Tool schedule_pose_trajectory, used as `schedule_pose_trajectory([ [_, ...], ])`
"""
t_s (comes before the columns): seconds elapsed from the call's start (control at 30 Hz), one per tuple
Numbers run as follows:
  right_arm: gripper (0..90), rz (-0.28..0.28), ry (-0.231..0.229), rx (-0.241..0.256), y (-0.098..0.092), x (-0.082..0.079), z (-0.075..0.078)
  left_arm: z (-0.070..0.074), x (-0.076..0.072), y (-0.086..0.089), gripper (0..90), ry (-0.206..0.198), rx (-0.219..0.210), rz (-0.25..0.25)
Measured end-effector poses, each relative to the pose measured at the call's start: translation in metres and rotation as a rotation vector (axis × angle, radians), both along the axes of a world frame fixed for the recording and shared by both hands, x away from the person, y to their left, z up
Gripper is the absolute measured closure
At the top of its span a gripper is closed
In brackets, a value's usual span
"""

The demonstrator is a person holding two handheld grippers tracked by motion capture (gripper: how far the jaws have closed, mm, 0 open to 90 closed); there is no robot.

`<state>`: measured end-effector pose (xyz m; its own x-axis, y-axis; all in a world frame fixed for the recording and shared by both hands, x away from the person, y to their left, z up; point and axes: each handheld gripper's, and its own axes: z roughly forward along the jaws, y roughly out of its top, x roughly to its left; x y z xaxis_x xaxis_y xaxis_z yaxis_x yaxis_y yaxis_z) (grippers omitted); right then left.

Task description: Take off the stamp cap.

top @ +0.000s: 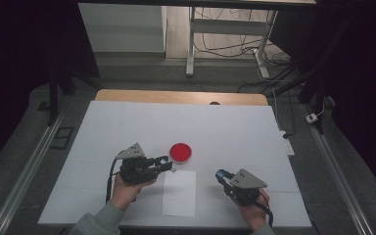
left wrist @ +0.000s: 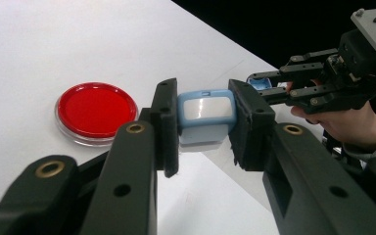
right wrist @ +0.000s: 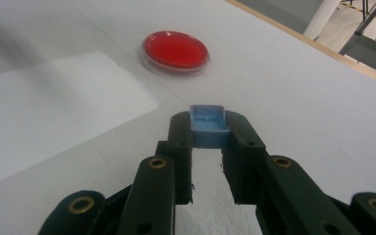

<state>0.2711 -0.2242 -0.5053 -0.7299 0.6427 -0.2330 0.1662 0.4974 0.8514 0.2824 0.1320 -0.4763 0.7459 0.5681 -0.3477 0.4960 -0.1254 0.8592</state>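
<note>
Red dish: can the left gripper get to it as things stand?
Probably yes for approach: the red dish sits just beyond the left gripper with bare white table between. But its jaws are shut on a pale blue stamp body, so it cannot grip the dish without letting go.

Lab: covered table, floor cables

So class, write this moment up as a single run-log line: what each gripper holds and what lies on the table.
left gripper: shut on blue stamp body | right gripper: shut on blue cap | table: red ink pad, white paper sheet
</note>
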Motion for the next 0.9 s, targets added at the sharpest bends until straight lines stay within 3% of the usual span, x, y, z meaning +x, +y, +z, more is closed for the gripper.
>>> schedule_pose_trajectory([
  [0.53,74.0,-0.106,0.007,0.024,-0.051,-0.01,0.002,0.0,0.001,0.002,66.9,-0.004,0.009,0.0],
  [0.9,74.0,-0.113,0.002,0.028,-0.058,-0.009,0.004,0.002,0.0,0.002,66.9,-0.019,0.017,0.001],
])
